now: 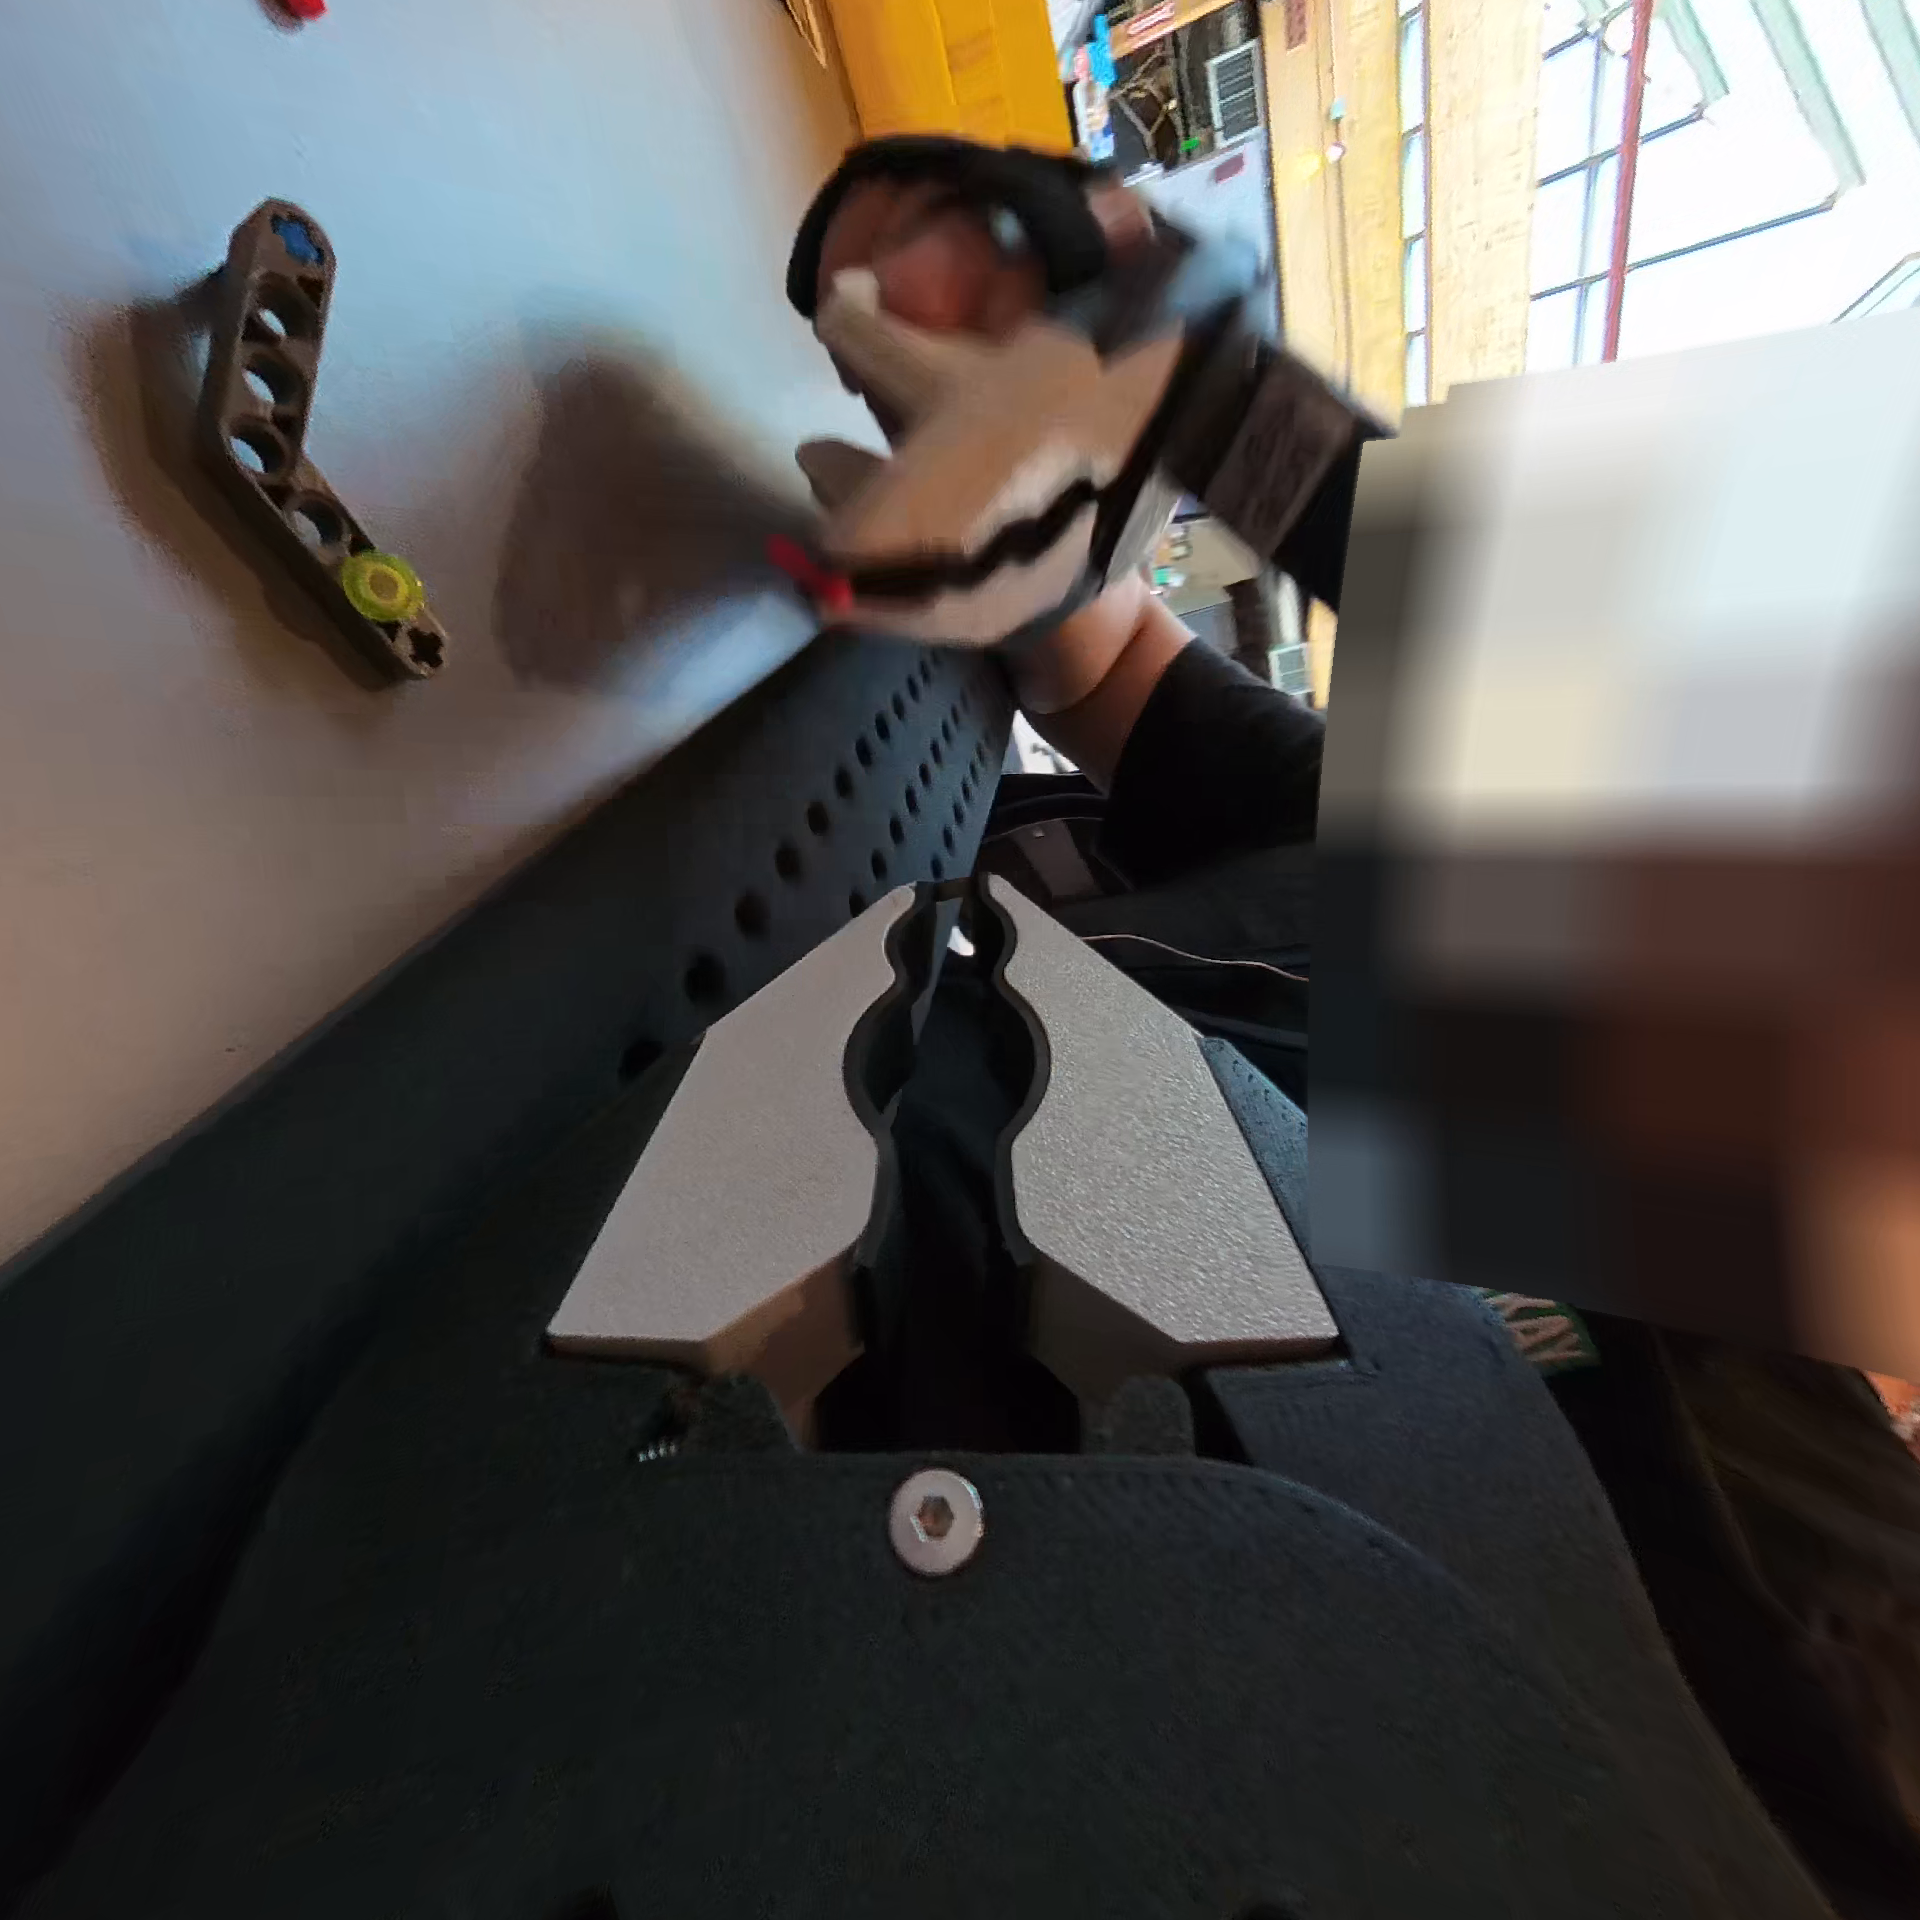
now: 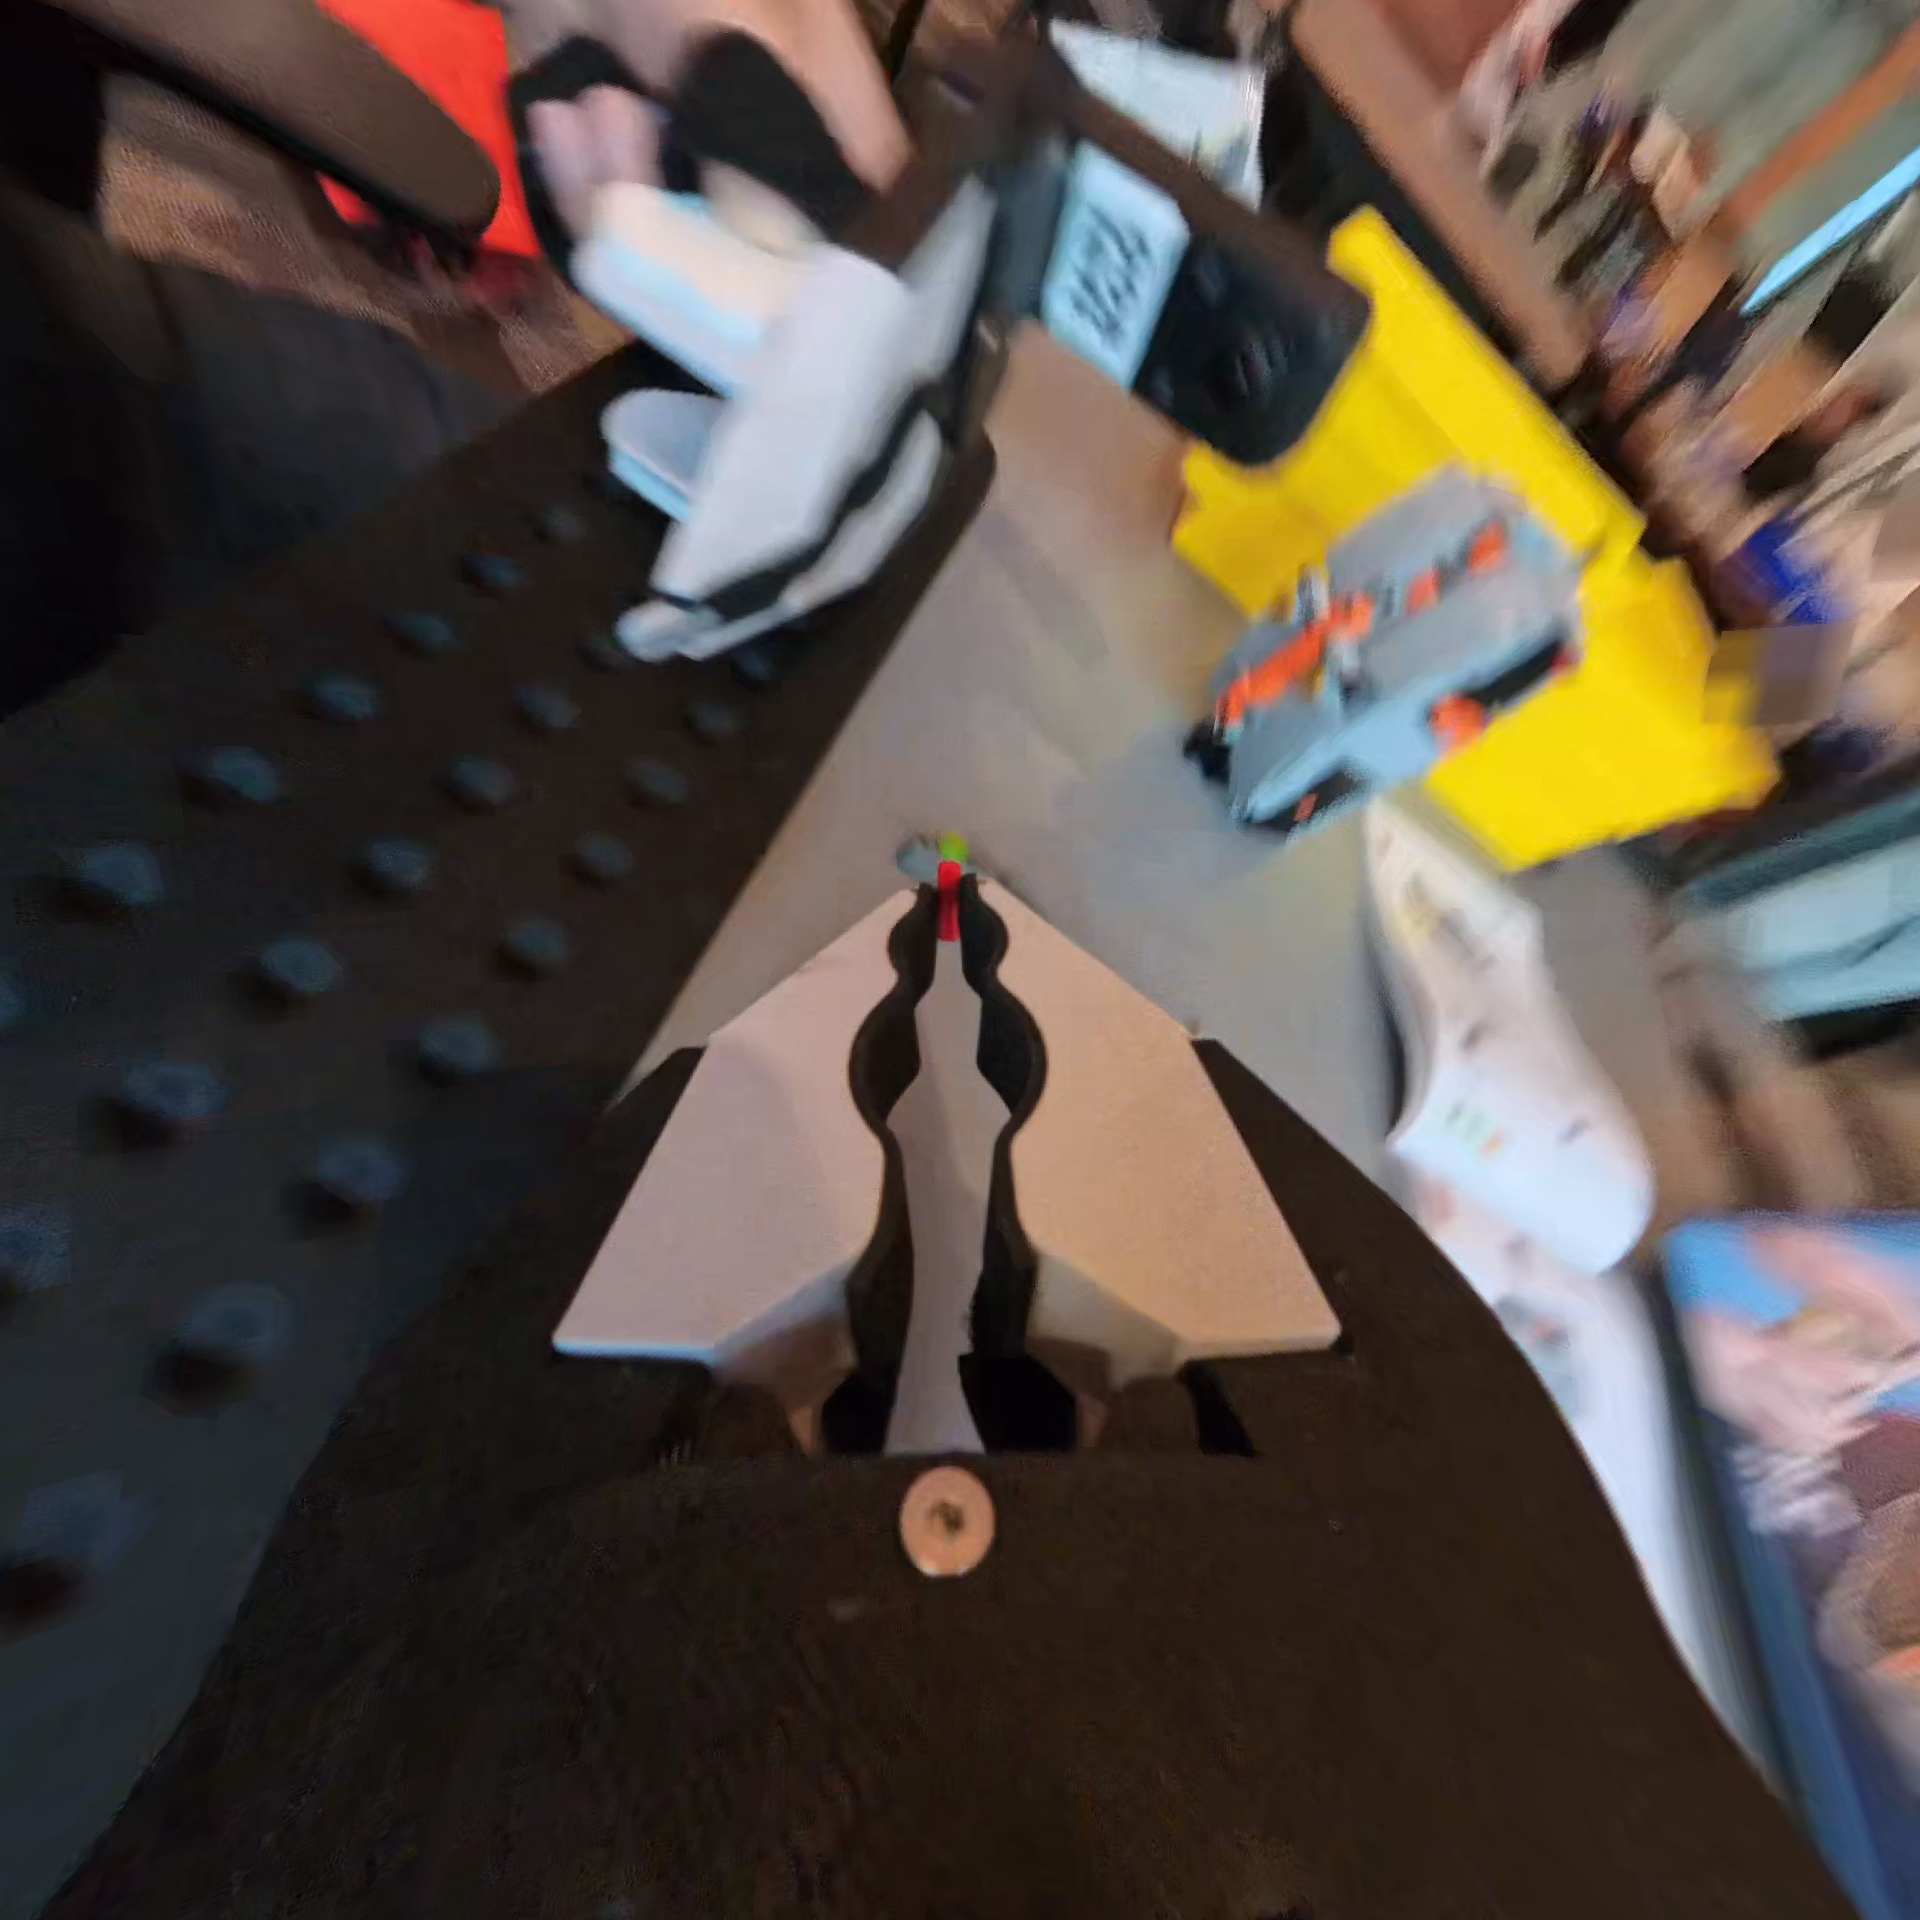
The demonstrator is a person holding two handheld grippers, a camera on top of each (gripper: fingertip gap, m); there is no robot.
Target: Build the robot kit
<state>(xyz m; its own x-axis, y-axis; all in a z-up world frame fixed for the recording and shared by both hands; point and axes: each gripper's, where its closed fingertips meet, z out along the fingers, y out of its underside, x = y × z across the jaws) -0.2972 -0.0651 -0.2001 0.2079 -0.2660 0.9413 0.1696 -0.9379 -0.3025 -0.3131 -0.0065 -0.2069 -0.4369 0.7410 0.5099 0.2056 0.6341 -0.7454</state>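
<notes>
In the left wrist view my left gripper (image 1: 951, 891) hangs off the white table's (image 1: 436, 156) near side, in front of its black perforated edge (image 1: 862, 790). Its jaws stand a narrow gap apart with nothing between them. My right gripper (image 2: 948, 896) is shut on a small red pin (image 2: 948, 909). It also shows, blurred, in the left wrist view (image 1: 831, 582), low over the table near that edge, the red pin (image 1: 808, 571) at its tip. A grey bent beam with holes (image 1: 281, 416) lies on the table, carrying a yellow-green round piece (image 1: 381, 587) and a blue pin (image 1: 294, 241).
The right wrist view is blurred. It shows the left gripper (image 2: 665, 634) over the black perforated edge (image 2: 364, 831), a yellow bin (image 2: 1538, 499) with a grey and orange model (image 2: 1392, 665), a white booklet (image 2: 1507, 1091) and a blue box (image 2: 1818, 1455). A small red piece (image 1: 296, 8) lies farther off.
</notes>
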